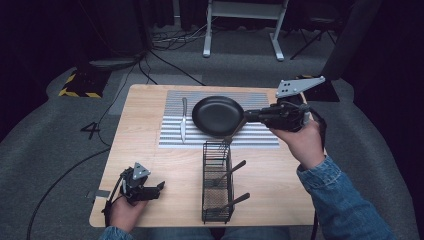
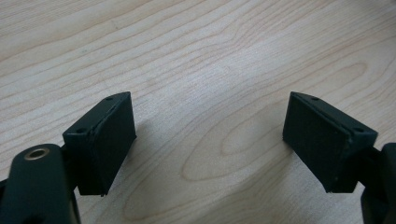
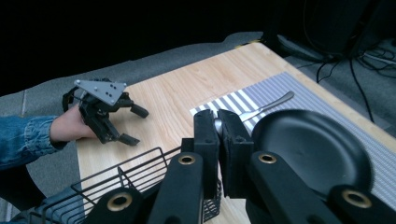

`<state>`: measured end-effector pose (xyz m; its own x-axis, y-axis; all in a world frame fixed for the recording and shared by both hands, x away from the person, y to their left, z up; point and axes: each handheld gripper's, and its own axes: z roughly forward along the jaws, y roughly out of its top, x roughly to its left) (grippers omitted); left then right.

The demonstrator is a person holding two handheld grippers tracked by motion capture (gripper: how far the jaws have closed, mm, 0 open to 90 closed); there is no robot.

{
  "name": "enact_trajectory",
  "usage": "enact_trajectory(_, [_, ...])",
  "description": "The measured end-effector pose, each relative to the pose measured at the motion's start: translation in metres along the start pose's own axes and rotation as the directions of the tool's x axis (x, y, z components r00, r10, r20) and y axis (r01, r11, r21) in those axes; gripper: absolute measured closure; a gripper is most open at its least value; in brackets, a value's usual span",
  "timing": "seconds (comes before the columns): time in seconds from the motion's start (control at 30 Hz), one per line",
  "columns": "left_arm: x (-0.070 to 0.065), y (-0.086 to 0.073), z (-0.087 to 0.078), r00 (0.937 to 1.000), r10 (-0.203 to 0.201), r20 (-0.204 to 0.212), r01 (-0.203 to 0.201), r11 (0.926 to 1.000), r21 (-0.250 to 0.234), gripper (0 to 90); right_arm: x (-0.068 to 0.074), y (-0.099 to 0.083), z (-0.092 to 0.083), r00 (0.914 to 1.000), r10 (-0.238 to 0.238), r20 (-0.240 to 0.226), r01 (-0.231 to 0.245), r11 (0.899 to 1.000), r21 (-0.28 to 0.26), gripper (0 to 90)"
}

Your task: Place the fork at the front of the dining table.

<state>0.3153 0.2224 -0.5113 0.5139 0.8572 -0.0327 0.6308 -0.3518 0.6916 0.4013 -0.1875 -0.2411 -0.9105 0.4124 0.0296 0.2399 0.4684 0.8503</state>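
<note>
Right gripper (image 1: 252, 116): jaws pressed on the handle of the black frying pan (image 1: 218, 116), pan off their tips above the striped mat (image 1: 260, 137). Left gripper (image 1: 159, 189): jaws spread wide, bare wooden table (image 2: 196, 70) between them. Wire basket (image 1: 217, 181) stands between the grippers.

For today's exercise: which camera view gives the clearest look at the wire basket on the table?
The high view. There the whole wire basket stands on the table in front of the striped mat, with two utensils leaning out of it. The right gripper view catches just its upper rim at the bottom edge. The left gripper view looks down on bare wood.
</note>
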Motion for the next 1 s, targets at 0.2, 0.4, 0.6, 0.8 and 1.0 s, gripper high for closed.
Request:
enact_trajectory(0.2, [0.000, 0.000, 0.000, 1.0000, 0.002, 0.001, -0.002, 1.0000, -0.001, 16.9, -0.002, 0.006, -0.018, 0.9996, -0.006, 0.029, 0.006, 1.000, -0.008, 86.9])
enact_trajectory(0.4, [0.000, 0.001, 0.001, 1.0000, 0.001, 0.001, -0.001, 1.0000, -0.001, 16.9, -0.013, 0.005, -0.036, 0.9990, 0.004, 0.044, -0.003, 1.000, -0.020, 87.0])
enact_trajectory(0.6, [0.000, 0.001, 0.001, 1.0000, 0.002, 0.000, -0.002, 1.0000, 0.000, 16.9, -0.032, -0.002, -0.049, 0.9922, 0.014, 0.124, -0.015, 1.000, 0.001, 86.9])
enact_trajectory(0.8, [0.000, 0.001, 0.001, 1.0000, 0.002, 0.000, -0.002, 1.0000, 0.000, 17.0, -0.051, -0.010, -0.053, 0.9841, 0.040, 0.173, -0.045, 0.999, 0.023, 86.9])
enact_trajectory(1.0, [0.000, 0.001, 0.001, 1.0000, 0.001, 0.000, -0.001, 1.0000, -0.001, 17.0, -0.067, -0.017, -0.051, 0.9755, 0.053, 0.214, -0.065, 0.997, 0.048, 86.9])
